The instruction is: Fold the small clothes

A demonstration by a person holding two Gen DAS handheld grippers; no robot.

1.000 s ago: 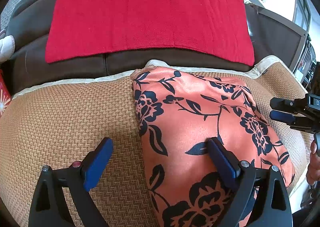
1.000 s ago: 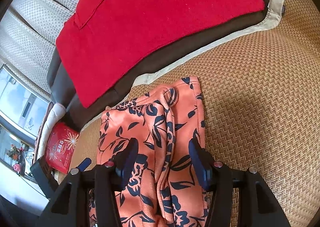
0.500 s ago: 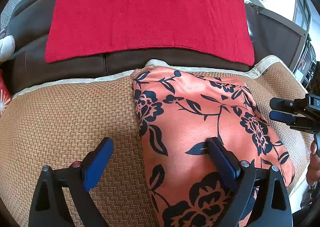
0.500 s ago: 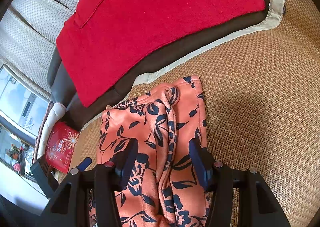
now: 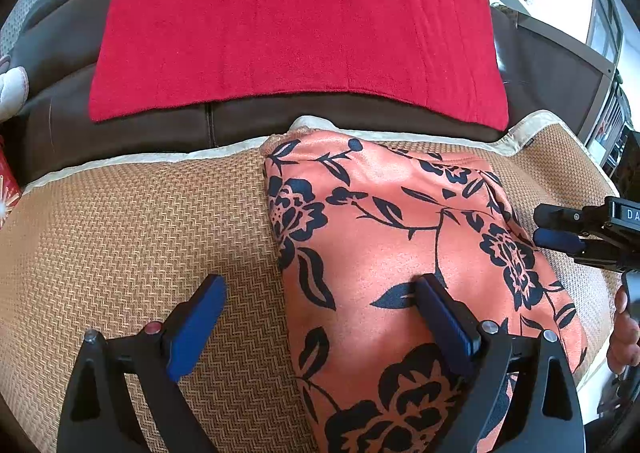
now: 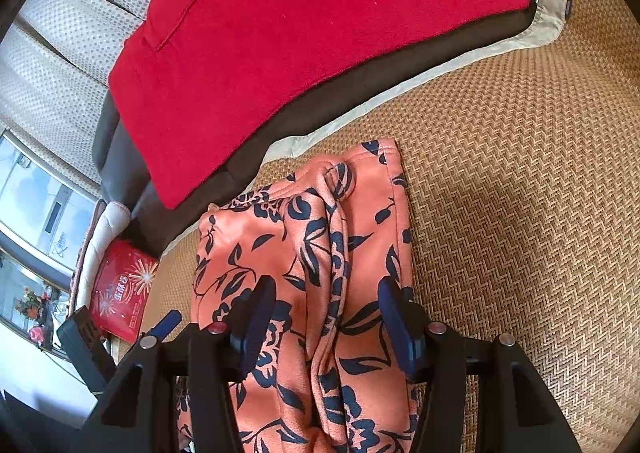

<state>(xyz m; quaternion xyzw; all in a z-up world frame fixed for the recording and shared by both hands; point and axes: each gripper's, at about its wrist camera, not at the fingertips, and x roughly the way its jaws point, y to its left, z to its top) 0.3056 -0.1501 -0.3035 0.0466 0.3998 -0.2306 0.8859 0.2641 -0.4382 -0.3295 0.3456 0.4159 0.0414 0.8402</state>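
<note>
Left wrist view: the left claw [image 5: 316,327] is hovering wide apart and holding nothing, its left finger over the woven mat [image 5: 140,229] and its right finger over the floral garment [image 5: 400,245]. The garment is lying folded on the mat, right of centre, its far edge nearly reaching the mat's pale border. The right claw [image 5: 554,229] is entering from the right, just beside the garment's right edge. Beyond the mat, a red towel [image 5: 296,25] is draped over the dark sofa back [image 5: 160,121].

Right wrist view: the right claw [image 6: 326,323] is standing moderately open and empty, straddling a raised ridge of bunched layers running along the garment [image 6: 360,237]. This ridge and the stacked edges are not showing in the left view, where the cloth is appearing smooth. A red packet [image 6: 122,293] is lying at the far left.

Judgement: the step in hand is probably a further fold or smoothing; doing it well is calling for pinching all layers together at matching edges, so the slippery-looking cloth is not sliding apart.
</note>
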